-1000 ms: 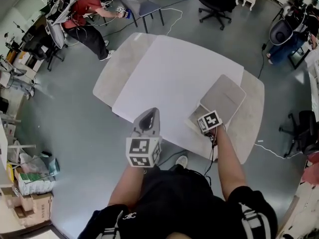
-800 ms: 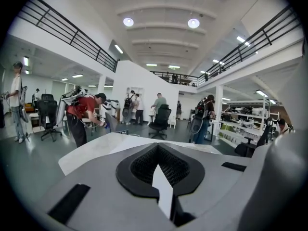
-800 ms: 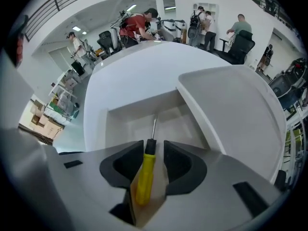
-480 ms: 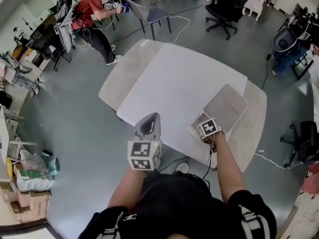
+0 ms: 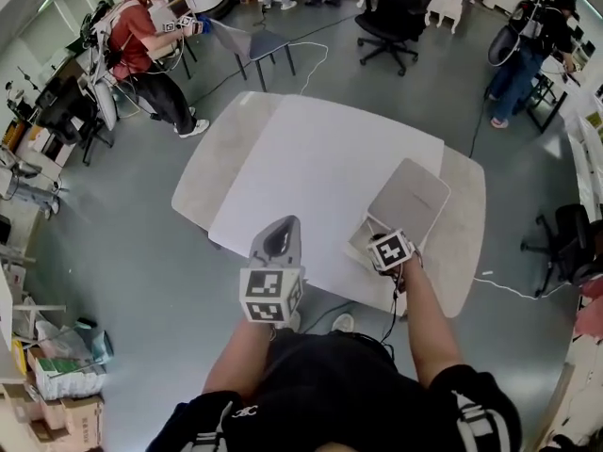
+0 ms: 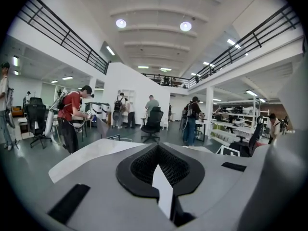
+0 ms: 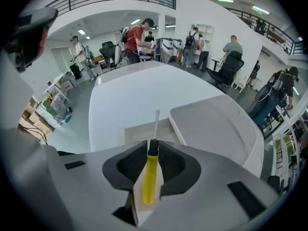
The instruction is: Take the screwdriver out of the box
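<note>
1 screwdriver point(image 7: 150, 174) is pinched in the right gripper point(image 7: 155, 148) at the box point(image 7: 137, 129) by the tabletop's point(image 5: 320, 158) near edge; the left gripper point(image 6: 159, 170) is pressed together.

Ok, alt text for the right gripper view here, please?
The right gripper is shut on a yellow-handled screwdriver, its metal shaft pointing forward over an open box on a white table. The lid lies open to the right; people stand beyond.
</note>
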Available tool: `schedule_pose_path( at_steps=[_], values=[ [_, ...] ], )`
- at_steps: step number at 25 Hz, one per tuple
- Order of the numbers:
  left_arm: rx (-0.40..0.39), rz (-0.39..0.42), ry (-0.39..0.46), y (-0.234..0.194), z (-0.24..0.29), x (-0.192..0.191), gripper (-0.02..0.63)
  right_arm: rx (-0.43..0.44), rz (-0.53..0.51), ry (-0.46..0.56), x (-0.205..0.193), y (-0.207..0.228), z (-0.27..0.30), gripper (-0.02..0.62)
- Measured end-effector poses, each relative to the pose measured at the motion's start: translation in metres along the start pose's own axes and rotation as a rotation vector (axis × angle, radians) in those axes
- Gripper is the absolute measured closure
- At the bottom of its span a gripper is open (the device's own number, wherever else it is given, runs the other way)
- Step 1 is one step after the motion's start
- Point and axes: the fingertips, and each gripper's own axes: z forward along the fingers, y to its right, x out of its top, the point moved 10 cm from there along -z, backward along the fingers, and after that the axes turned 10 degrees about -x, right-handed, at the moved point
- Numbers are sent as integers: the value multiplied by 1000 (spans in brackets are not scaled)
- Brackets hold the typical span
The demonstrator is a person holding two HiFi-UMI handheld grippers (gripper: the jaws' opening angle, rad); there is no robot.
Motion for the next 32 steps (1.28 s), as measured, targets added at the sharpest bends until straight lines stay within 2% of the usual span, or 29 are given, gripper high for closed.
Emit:
schedule_pose_path(
  at_steps=[3, 10, 15, 21, 25, 28, 32],
  values=[
    [-40, 13, 7, 1, 4, 6, 592, -90, -29, 40, 2, 1, -20, 521],
    [-123, 72, 26, 4, 16, 18, 592, -248, -14, 285, 23, 5, -77, 522],
    [-180, 89, 32, -1, 24, 24, 592, -346, 83, 482, 32, 3, -122, 523],
    [-249, 97, 47, 4, 39, 28, 592, -567, 197, 778, 22, 2, -174, 523],
    [-304, 113, 51, 13, 44, 29, 592, -657, 313, 937, 6, -5, -205, 523],
    [-341, 127, 52, 20, 50, 29, 592, -726, 362, 992, -5, -9, -221, 525],
    [-374, 132, 60, 32, 59, 28, 592, -725, 439, 1021, -21, -8, -232, 525]
  ],
)
